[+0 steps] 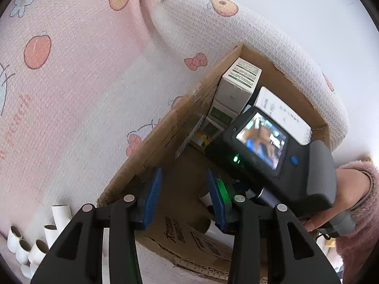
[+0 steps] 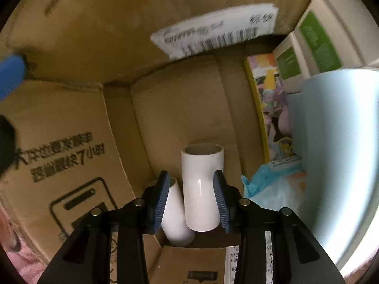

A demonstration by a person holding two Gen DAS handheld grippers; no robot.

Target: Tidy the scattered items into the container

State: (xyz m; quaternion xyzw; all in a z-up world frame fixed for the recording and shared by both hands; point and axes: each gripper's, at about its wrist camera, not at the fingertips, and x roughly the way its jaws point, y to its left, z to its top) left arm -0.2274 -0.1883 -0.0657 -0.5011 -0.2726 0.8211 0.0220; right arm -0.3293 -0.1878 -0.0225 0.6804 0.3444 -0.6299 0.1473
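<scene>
Fingers of the left gripper point(image 1: 182, 196) are spread apart, with nothing between them. They hang over the near corner of the cardboard box point(image 1: 165, 127). The box sits on a pink bed cover with fruit and bow pictures point(image 1: 71, 82). White pipe pieces point(image 1: 35, 243) lie in a bunch on the cover at 8 o'clock, outside the box. Inside the box, at 12 o'clock, stand white and green cartons point(image 1: 236, 87). The right gripper's grey body with its little screen point(image 1: 263, 142) dips into the box at 3 o'clock, held by a hand in a fuzzy pink sleeve point(image 1: 355, 189).

Down in the box, the right gripper point(image 2: 191, 198) pinches a white pipe piece point(image 2: 201, 189) between its blue fingers point(image 2: 221, 201). Another white pipe point(image 2: 175, 217) lies just beside it at 7 o'clock. A light blue roll point(image 2: 336, 142) and a colourful flat box point(image 2: 270, 108) are at 3 o'clock.
</scene>
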